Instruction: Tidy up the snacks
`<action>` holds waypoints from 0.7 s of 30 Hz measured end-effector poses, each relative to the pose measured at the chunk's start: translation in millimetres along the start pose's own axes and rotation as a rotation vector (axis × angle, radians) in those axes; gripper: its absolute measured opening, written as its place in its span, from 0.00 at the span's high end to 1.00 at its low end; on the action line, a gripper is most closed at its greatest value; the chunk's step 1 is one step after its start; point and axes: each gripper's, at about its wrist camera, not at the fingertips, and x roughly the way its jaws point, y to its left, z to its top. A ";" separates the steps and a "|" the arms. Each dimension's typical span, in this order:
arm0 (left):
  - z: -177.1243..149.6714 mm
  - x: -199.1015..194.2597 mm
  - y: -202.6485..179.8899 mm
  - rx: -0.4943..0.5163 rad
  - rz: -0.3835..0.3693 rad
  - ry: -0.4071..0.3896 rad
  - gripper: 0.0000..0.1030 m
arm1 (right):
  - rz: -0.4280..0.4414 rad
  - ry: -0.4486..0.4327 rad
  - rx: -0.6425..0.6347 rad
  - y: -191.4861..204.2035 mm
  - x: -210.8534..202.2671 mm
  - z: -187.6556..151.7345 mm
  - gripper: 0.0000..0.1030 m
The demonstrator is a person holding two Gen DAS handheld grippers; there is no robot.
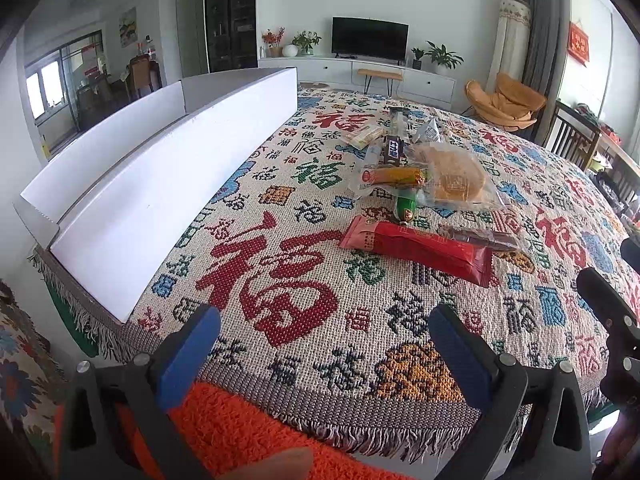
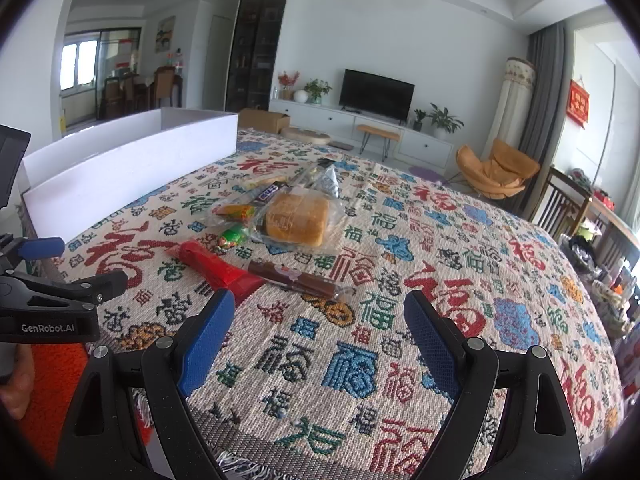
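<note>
A pile of snacks lies mid-table on the patterned cloth: a long red packet, a brown bar in clear wrap, a bagged bread bun, a green sausage, a yellow snack and a dark chocolate bar. A white open box stands along the table's left side. My left gripper is open near the front edge, with nothing in it. My right gripper is open too, just short of the brown bar.
The left gripper's body shows at the left of the right wrist view, the right gripper's at the right of the left wrist view. An orange fuzzy cloth lies below the table's fringe. Chairs stand at the right.
</note>
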 end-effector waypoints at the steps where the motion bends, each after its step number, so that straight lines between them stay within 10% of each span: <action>1: 0.0 -0.1 0.0 -0.001 -0.002 0.000 0.00 | 0.000 0.000 0.000 -0.1 -0.3 -0.2 0.14; 21: -0.4 0.3 -0.8 0.007 0.021 0.010 0.00 | 0.017 0.014 -0.001 3.0 2.7 -0.7 0.14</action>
